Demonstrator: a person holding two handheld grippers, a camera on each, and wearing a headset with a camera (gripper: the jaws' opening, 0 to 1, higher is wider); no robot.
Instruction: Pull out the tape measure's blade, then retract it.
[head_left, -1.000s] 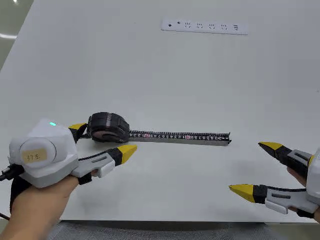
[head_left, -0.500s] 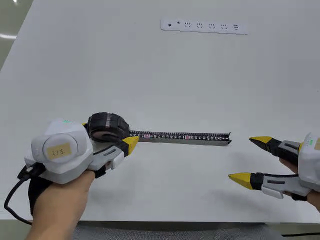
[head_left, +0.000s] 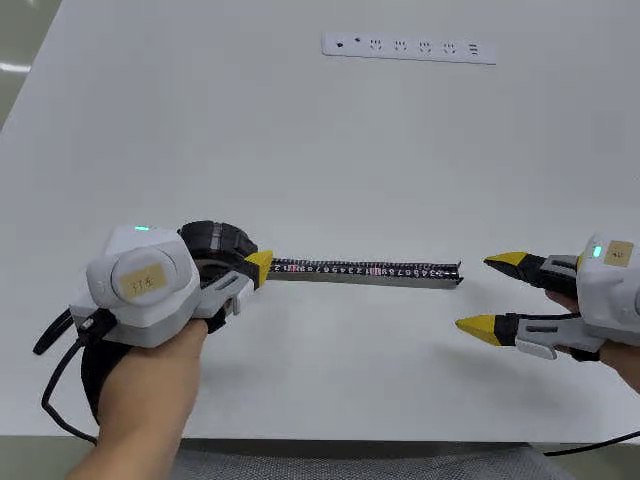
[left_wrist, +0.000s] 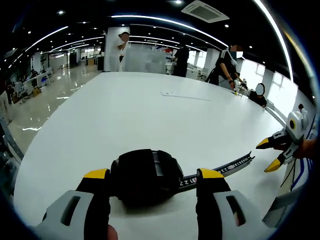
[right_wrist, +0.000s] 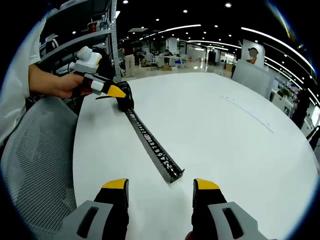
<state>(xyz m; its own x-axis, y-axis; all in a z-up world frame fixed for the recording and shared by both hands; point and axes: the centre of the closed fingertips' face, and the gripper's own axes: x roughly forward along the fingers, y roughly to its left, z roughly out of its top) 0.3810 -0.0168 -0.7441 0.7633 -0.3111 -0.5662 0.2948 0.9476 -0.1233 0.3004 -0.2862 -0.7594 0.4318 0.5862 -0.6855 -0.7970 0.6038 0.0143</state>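
A: The tongs, how are they sitting?
B: The left tongs (left_wrist: 152, 175) are straddling the tape measure's case (head_left: 215, 243). I cannot tell whether they are actually squeezing it. The right tongs (head_left: 487, 291) are gaping wide, carrying nothing.
A: And the table (head_left: 300, 130)?
B: It is bearing the blade (head_left: 365, 271), which is lying drawn out flat, its long axis running from the case straight toward the right tongs.
A: The hook end (head_left: 455, 273)?
B: It is lying just beside the right tongs' tips, so that hand is sitting nearer.
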